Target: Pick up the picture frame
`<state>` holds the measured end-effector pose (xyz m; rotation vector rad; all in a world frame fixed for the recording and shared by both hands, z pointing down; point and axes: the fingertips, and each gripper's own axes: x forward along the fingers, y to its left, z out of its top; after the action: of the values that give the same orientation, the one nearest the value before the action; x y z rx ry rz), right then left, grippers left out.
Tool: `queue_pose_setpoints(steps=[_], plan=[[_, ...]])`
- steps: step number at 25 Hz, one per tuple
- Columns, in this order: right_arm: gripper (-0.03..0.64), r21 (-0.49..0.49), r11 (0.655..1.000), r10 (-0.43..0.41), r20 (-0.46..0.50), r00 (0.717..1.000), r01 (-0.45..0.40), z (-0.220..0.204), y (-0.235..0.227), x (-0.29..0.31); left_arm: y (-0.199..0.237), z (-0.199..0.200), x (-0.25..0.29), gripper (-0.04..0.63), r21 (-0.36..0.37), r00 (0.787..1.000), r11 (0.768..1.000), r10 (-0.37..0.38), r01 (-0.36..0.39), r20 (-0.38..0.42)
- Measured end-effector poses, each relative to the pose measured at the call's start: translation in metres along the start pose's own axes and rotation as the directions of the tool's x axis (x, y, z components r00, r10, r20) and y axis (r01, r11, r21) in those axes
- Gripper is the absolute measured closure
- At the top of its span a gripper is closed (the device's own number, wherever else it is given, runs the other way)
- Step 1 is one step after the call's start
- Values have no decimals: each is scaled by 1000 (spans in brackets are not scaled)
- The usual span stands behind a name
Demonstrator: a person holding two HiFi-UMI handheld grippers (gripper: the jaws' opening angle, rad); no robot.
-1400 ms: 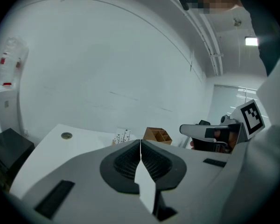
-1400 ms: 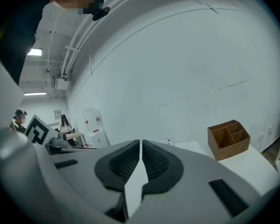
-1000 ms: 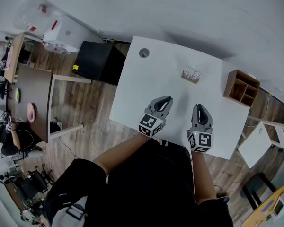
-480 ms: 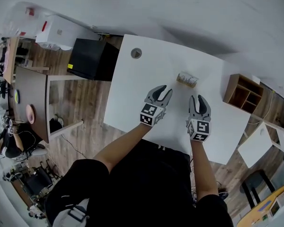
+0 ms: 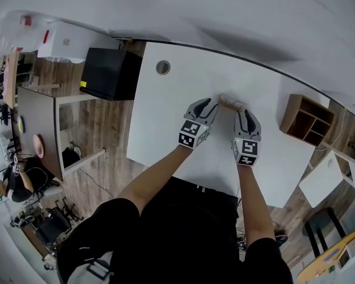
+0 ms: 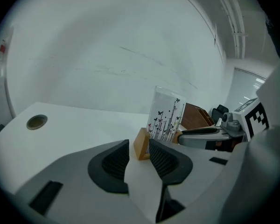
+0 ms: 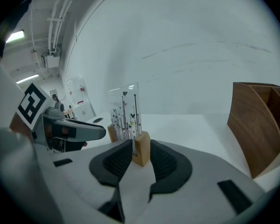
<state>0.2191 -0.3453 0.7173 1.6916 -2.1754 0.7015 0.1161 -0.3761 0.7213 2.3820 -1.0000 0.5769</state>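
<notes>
White table (image 5: 165, 117), left claw (image 6: 139, 144) just opened wide, right claw (image 7: 140, 146) apart (picture frame (image 6: 167, 115) ends between both, unclamped).

The picture frame (image 6: 167, 115) is a clear, glossy pane with black print, set in pale, smooth wooden blocks (image 7: 141, 148). The left gripper (image 5: 209, 104) and right gripper (image 5: 246, 112) have matt grey plastic shells and black ribbed pads (image 6: 115, 161). The table (image 5: 165, 117) is smooth matt white. The desk organiser (image 7: 259, 125) is brown wood.
</notes>
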Motion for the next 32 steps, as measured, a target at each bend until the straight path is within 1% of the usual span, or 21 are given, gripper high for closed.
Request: queue_pose_setpoints(steps=[5, 8, 12, 16, 19, 23, 28, 32], plan=[[494, -19, 1000, 13, -16, 1000, -13, -5, 0, 10, 2, -2, 13, 470, -9, 1000, 1000, 5, -5, 0], [494, 6, 1000, 13, -14, 1000, -13, -7, 1, 13, 3, 1, 16, 471, -5, 1000, 1000, -2, 2, 2], [495, 17, 1000, -3, -7, 1000, 3, -7, -3, 14, 0, 4, 19, 469, 20, 1000, 1000, -10, 10, -1], [495, 18, 1000, 1, -4, 1000, 0, -6, -3, 17, 2, 6, 21, 471, 53, 1000, 998, -13, 14, -7], [495, 15, 1000, -4, -4, 1000, 4, -6, -5, 16, 2, 7, 23, 469, 68, 1000, 998, -12, 13, -5], [495, 12, 1000, -4, -6, 1000, 4, -7, -5, 15, -4, 4, 23, 469, 89, 1000, 996, -15, 17, -20], [495, 11, 1000, -9, -7, 1000, 9, -4, -7, 18, -8, 9, 34, 469, 92, 1000, 995, -21, 23, -17], [498, 3, 1000, -3, -12, 1000, 3, -6, -7, 19, -8, 8, 36, 474, 103, 999, 994, -27, 30, -30]])
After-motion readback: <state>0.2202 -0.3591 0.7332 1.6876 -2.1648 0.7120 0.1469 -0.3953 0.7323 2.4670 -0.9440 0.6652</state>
